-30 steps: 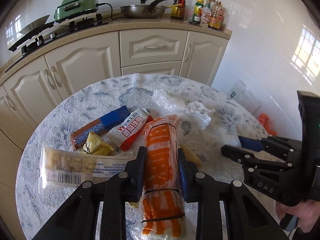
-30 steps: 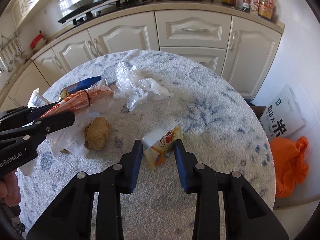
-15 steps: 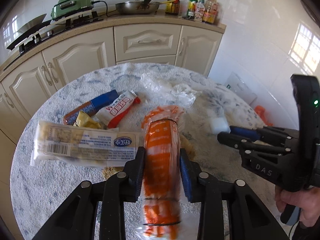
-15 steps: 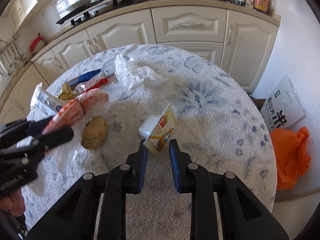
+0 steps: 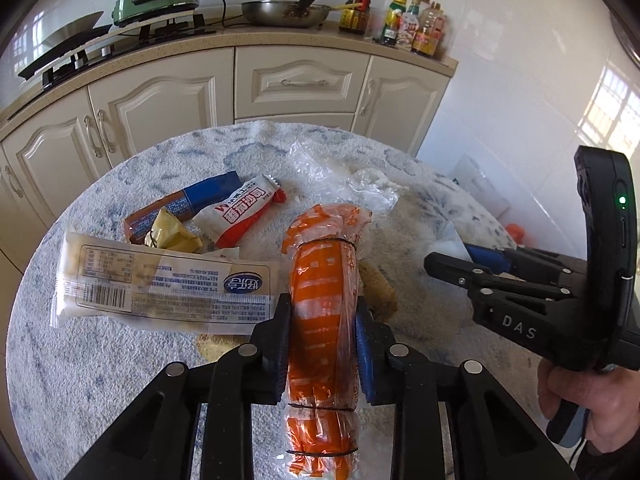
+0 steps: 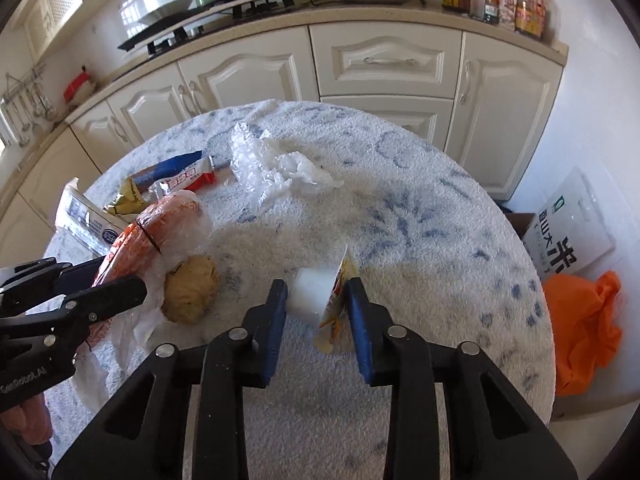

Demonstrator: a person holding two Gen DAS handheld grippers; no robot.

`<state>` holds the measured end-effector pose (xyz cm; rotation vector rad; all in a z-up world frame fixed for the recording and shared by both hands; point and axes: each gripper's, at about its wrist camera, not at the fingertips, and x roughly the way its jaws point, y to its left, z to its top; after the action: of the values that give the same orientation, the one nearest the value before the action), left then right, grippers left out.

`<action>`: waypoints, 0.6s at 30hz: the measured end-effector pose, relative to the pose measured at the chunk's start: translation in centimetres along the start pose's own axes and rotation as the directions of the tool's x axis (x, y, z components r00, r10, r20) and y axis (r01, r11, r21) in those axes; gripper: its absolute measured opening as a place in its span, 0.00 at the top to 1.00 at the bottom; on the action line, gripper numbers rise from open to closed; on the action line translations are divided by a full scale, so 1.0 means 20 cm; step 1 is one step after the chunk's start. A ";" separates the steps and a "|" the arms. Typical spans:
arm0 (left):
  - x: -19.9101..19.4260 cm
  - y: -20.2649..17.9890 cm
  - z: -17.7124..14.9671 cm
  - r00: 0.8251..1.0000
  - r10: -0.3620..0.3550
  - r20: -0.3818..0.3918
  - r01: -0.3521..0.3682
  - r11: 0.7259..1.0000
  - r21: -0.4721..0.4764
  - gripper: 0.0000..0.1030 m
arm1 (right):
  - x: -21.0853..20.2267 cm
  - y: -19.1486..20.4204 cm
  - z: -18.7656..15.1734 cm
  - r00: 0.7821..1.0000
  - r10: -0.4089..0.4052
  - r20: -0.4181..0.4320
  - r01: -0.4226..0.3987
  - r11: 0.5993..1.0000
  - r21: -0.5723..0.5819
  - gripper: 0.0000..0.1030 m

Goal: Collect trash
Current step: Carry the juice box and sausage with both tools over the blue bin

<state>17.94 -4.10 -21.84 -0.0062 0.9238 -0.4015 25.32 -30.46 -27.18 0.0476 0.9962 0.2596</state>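
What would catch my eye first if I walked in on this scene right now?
Probably the bright orange plastic bag, pinched in the left gripper over the blue-patterned round table. Next, the small white cup with its peeled lid, clamped in the right gripper, and beyond them the snack wrappers scattered across the table.

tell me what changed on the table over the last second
The right gripper has just been closing on the small white cup and now pinches it; the cup had been lying loose between open jaws. The left gripper keeps the orange bag clamped, its jaws having just closed a little further. The wrappers, clear plastic and brown lump stayed put.
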 end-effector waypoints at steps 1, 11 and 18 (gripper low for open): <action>-0.01 0.00 -0.01 1.000 -0.003 0.004 0.003 1.000 -0.004 0.77 | -0.02 -0.01 -0.01 1.000 0.008 0.005 -0.008 1.000 0.010 0.77; -0.22 -0.04 -0.06 0.997 -0.014 0.074 0.016 1.000 -0.021 0.77 | -0.16 -0.04 -0.09 0.999 0.032 0.021 -0.033 0.998 0.049 0.78; -0.38 -0.09 -0.08 0.991 -0.024 0.131 0.024 1.000 0.000 0.77 | -0.31 -0.03 -0.10 0.997 0.041 0.066 -0.044 0.998 0.049 0.78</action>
<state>11.99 -2.96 -16.69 -0.0450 0.7952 -0.4177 20.51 -32.58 -23.30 0.1232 0.9374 0.2703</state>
